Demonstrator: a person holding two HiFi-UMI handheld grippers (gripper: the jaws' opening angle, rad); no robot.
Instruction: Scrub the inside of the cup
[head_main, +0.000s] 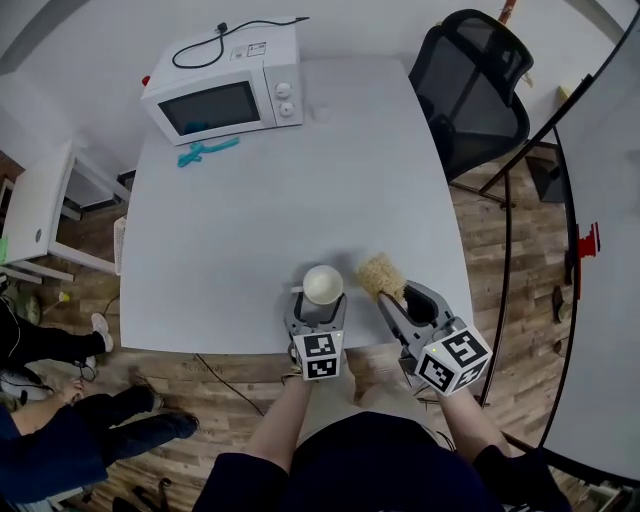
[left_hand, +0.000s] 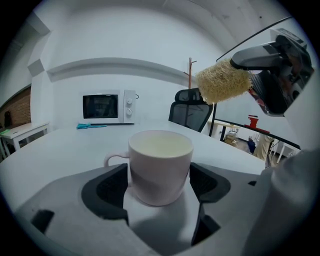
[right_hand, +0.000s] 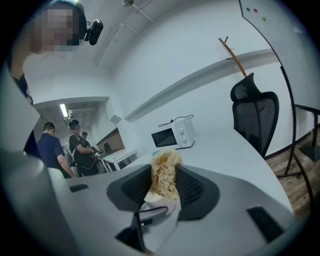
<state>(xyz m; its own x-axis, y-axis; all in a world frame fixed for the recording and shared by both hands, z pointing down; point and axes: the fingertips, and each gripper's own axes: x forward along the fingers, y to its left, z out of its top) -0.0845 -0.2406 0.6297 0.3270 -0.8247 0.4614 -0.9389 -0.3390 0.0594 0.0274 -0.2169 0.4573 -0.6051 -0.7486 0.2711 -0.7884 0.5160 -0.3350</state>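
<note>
A white cup (head_main: 322, 283) (left_hand: 161, 165) stands upright on the grey table (head_main: 250, 230) near its front edge, its handle pointing left. My left gripper (head_main: 319, 300) (left_hand: 161, 189) is open, with one jaw on each side of the cup's lower body. To the right, my right gripper (head_main: 393, 298) (right_hand: 164, 189) is shut on a tan fibrous scrubber (head_main: 380, 274) (right_hand: 164, 175), which sticks out past the jaws. In the left gripper view the scrubber (left_hand: 222, 82) hangs up and to the right of the cup, apart from it.
A white microwave (head_main: 225, 90) sits at the table's far left with a teal tool (head_main: 207, 150) in front of it. A black office chair (head_main: 475, 80) stands at the far right corner. People (head_main: 60, 430) stand at the left, beside a small white table (head_main: 35, 215).
</note>
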